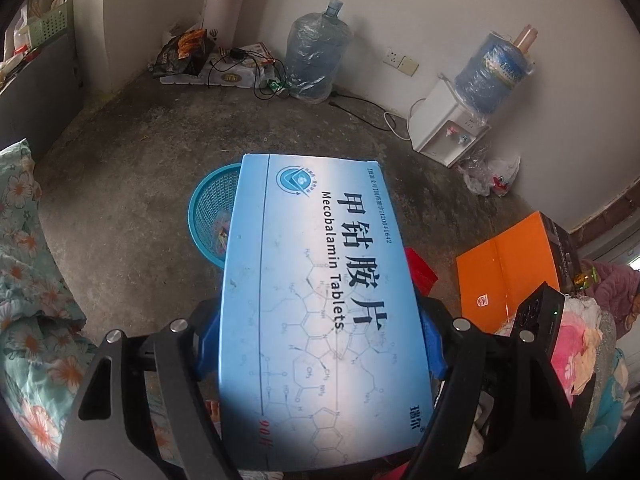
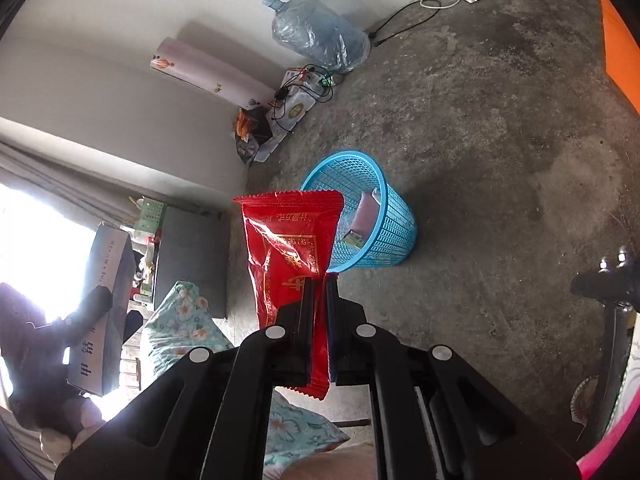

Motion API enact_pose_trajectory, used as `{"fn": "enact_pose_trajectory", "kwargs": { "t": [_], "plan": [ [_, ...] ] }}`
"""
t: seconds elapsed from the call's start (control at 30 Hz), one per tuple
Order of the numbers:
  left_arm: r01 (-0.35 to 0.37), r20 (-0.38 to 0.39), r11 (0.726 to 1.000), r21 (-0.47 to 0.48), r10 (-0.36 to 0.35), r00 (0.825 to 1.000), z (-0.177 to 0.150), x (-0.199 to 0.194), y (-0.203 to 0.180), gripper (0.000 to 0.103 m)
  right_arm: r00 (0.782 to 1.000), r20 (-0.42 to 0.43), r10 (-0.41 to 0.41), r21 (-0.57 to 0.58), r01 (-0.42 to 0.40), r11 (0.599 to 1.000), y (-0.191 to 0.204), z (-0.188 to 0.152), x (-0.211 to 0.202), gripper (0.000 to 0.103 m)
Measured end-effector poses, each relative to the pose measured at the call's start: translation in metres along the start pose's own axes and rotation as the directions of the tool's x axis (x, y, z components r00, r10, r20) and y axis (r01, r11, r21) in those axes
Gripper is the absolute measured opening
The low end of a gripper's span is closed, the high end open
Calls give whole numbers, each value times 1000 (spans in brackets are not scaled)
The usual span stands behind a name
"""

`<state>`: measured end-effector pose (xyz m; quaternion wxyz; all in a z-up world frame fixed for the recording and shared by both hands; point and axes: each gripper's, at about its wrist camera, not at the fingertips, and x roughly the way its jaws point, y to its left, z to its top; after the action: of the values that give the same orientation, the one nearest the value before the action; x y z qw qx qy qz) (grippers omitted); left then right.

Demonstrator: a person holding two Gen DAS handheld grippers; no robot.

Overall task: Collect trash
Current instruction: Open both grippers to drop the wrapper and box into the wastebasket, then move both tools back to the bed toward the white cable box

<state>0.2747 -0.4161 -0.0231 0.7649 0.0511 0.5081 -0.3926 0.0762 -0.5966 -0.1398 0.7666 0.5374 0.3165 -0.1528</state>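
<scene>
The left tool (image 1: 320, 336) grips a blue medicine box (image 1: 320, 300) above the concrete floor (image 1: 132, 184). The right tool (image 2: 319, 280) pinches a red wrapper (image 2: 290, 248) beside the blue mesh basket (image 2: 394, 228), which already holds litter.

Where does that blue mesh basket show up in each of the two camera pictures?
Left wrist view: blue basket sits left of centre on the floor, partly hidden behind the blue tablet box.
Right wrist view: centre, just right of the red wrapper.
Shared landmark: the plastic-wrapped water jug by the wall.
</scene>
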Motion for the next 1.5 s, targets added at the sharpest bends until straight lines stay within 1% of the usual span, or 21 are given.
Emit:
{"fn": "enact_pose_trajectory", "kwargs": {
  "t": [0.1,0.17,0.2,0.23,0.27,0.3,0.33,0.4,0.47,0.57,0.67,0.77,0.87,0.97,1.03,1.13,1.2,1.23,1.33,1.4,1.5],
  "plan": [
    [-45,4,999,28,45,999,26,23,2,72,1000,-28,13,-3,-13,1000,11,24,38,6],
    [-78,29,996,46,76,997,49,39,5,73,998,-55,5,-31,-6,999,23,43,71,7],
    [-111,42,992,56,109,993,60,50,8,77,998,-64,-9,-40,6,999,27,52,90,7],
    [-147,51,987,66,144,988,70,62,11,86,997,-75,-29,-50,26,998,30,61,110,12],
    [-181,57,981,73,177,983,78,76,15,86,994,-93,-62,-69,55,996,32,68,131,21],
    [-215,53,974,71,212,976,84,88,21,86,988,-108,-110,-81,102,992,31,72,149,45],
    [-242,41,969,58,240,970,88,101,27,86,980,-114,-160,-90,151,985,28,73,163,50],
    [-257,23,966,15,257,966,88,114,40,86,967,-127,-219,-110,206,972,20,72,179,50],
    [-238,18,971,-8,238,971,82,117,47,86,971,-128,-200,-98,188,977,11,63,174,50],
    [-221,23,975,1,221,975,70,108,49,86,978,-106,-180,-93,170,981,0,45,155,50],
    [-196,49,981,12,195,980,61,87,49,86,982,-77,-172,-70,167,984,-8,23,130,50],
    [-158,89,987,14,156,984,47,53,42,86,985,-27,-172,-83,170,982,0,0,100,50],
    [-142,123,989,33,137,983,33,16,35,86,984,33,-175,-178,178,968,26,-20,67,50],
    [-136,182,990,38,127,975,13,-33,27,86,982,95,-165,-324,187,927,67,-39,35,57],
    [-176,267,983,47,157,951,-5,-73,21,86,983,139,-122,-398,168,902,93,-50,10,64],
    [-266,394,962,68,219,893,-38,-135,12,86,979,200,-34,-486,129,864,133,-70,-25,76],
    [-286,450,957,47,236,861,-61,-175,13,86,975,219,32,-548,96,831,157,-88,-45,84],
    [-292,468,956,25,246,848,-72,-194,17,86,973,224,61,-574,81,815,168,-98,-54,90],
    [-299,506,953,-54,284,815,-110,-245,34,86,966,229,118,-639,58,767,196,-129,-71,96],
    [-318,525,942,-108,325,786,-138,-275,48,86,968,207,143,-683,38,729,212,-151,-77,97],
    [-359,541,910,-207,412,733,-185,-318,72,86,971,169,169,-750,15,662,232,-180,-85,97]
  ]
}}
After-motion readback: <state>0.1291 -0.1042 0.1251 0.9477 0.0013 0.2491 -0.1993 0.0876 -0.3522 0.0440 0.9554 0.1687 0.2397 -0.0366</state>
